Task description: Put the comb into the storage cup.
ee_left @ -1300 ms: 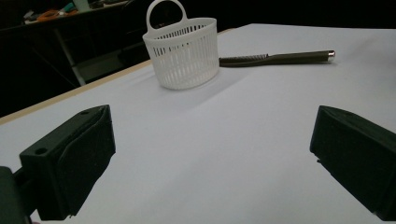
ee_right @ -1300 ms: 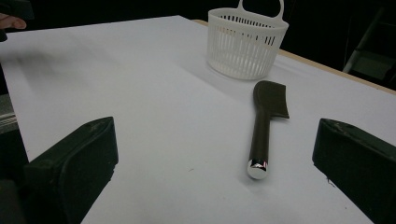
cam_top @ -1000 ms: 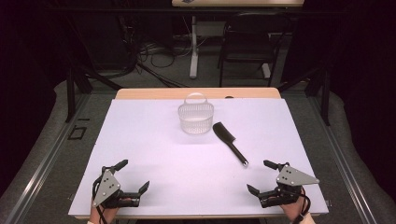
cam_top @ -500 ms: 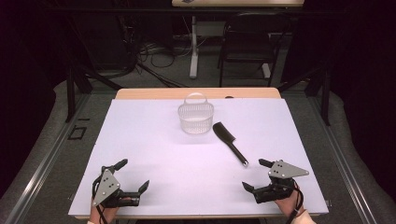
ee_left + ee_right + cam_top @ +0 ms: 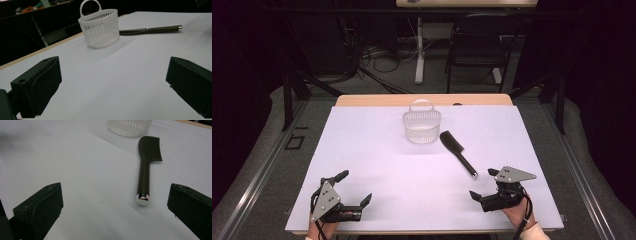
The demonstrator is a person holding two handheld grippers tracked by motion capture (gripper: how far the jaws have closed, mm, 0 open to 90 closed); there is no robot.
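Black comb point(image 5: 457, 151) lies flat beside the white basket point(image 5: 421, 126), handle toward the right claw point(image 5: 482, 187), spread wide to take it; left claw point(image 5: 354, 188) waits spread too.

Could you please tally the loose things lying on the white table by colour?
White: 1, the basket.
Black: 1, the comb with a silver-tipped handle.
Total: 2.

Basket point(image 5: 421, 127) – white slotted plastic; brush point(image 5: 457, 151) – matt dark plastic, shiny metal cap.
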